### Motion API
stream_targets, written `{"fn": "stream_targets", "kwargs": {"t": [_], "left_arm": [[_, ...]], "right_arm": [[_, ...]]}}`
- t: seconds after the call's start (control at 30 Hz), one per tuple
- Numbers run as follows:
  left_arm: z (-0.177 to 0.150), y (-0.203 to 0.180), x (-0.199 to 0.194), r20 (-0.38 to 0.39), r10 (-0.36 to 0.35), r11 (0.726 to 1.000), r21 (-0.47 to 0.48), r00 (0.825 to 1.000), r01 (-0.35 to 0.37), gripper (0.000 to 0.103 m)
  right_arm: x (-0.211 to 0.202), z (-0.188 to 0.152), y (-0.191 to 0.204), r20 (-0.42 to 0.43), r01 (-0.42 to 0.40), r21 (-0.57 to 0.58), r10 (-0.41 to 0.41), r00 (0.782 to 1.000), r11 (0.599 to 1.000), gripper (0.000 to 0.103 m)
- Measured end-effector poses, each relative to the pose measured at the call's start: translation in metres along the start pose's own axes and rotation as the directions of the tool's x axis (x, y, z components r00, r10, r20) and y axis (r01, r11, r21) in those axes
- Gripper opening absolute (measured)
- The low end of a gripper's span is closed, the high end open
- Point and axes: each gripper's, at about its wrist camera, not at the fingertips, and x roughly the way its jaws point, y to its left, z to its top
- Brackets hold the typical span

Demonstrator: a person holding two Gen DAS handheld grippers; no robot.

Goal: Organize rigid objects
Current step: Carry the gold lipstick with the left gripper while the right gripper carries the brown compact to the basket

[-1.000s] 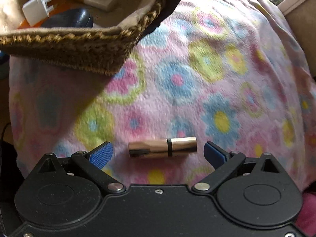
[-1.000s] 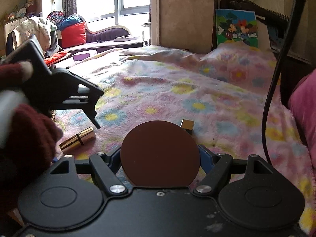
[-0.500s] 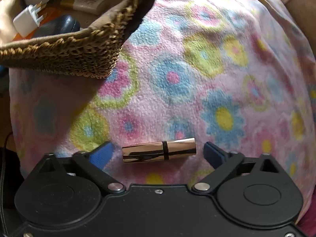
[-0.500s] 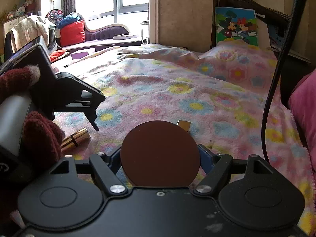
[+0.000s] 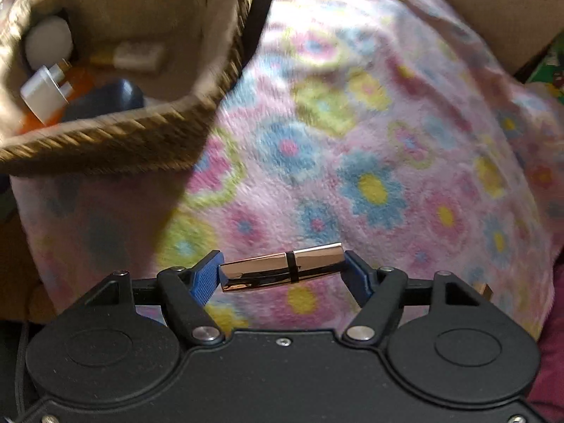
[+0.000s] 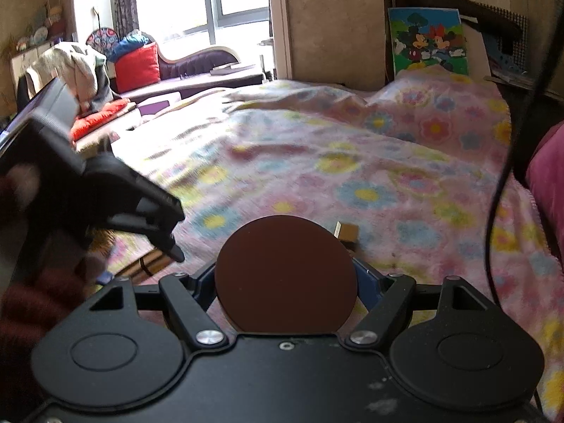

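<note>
A rose-gold lipstick tube [image 5: 283,270] with a black band lies crosswise between the blue pads of my left gripper [image 5: 282,272], which is shut on its two ends just above the flowered blanket [image 5: 370,162]. The tube also shows in the right wrist view [image 6: 149,266] under the left gripper's fingers [image 6: 169,243]. My right gripper [image 6: 285,282] is shut on a brown round disc [image 6: 285,275]. A woven basket [image 5: 116,141] sits at the upper left, holding a white plug [image 5: 44,93], a dark blue object [image 5: 105,100] and other items.
A small gold box [image 6: 346,231] lies on the blanket just beyond the disc; it also shows in the left wrist view [image 5: 483,289]. A dark pink cushion [image 6: 548,190] is at the right. A black cable [image 6: 507,148] hangs at the right.
My left gripper's pads have closed in from wide open onto the ends of the lipstick tube. The left gripper has shifted and the basket now looks nearer. The right gripper still holds the disc.
</note>
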Motion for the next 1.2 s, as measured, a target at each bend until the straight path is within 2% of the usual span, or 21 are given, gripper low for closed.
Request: {"fn": "stream_targets", "kwargs": {"t": [0.2, 0.33, 0.47, 0.67, 0.87, 1.07, 1.2], "left_arm": [[-0.002, 0.016, -0.059, 0.148, -0.009, 0.994, 0.112, 0.989, -0.008, 0.067], [0.000, 0.034, -0.096, 0.265, 0.015, 0.987, 0.153, 0.964, -0.057, 0.068], [0.009, 0.061, -0.112, 0.328, 0.044, 0.986, 0.136, 0.944, -0.093, 0.068], [0.029, 0.109, -0.124, 0.354, 0.095, 0.990, 0.062, 0.930, -0.124, 0.068], [0.051, 0.143, -0.118, 0.354, 0.147, 0.986, 0.020, 0.923, -0.165, 0.068], [0.066, 0.160, -0.107, 0.343, 0.185, 0.979, 0.022, 0.921, -0.204, 0.068], [0.075, 0.167, -0.094, 0.312, 0.196, 0.977, 0.025, 0.930, -0.214, 0.068]], "right_arm": [[-0.017, 0.022, 0.023, 0.041, -0.050, 0.023, 0.049, 0.998, 0.998, 0.076], [-0.026, 0.039, 0.048, 0.049, -0.093, 0.017, 0.092, 0.995, 0.996, 0.077], [-0.030, 0.053, 0.080, 0.051, -0.131, -0.007, 0.131, 0.990, 0.991, 0.077], [-0.030, 0.075, 0.133, 0.080, -0.204, -0.078, 0.210, 0.974, 0.976, 0.077], [-0.021, 0.094, 0.179, 0.120, -0.196, -0.170, 0.218, 0.969, 0.966, 0.077], [0.004, 0.111, 0.212, 0.084, -0.196, -0.201, 0.216, 0.973, 0.960, 0.077], [0.020, 0.120, 0.227, 0.052, -0.206, -0.205, 0.221, 0.974, 0.957, 0.077]]}}
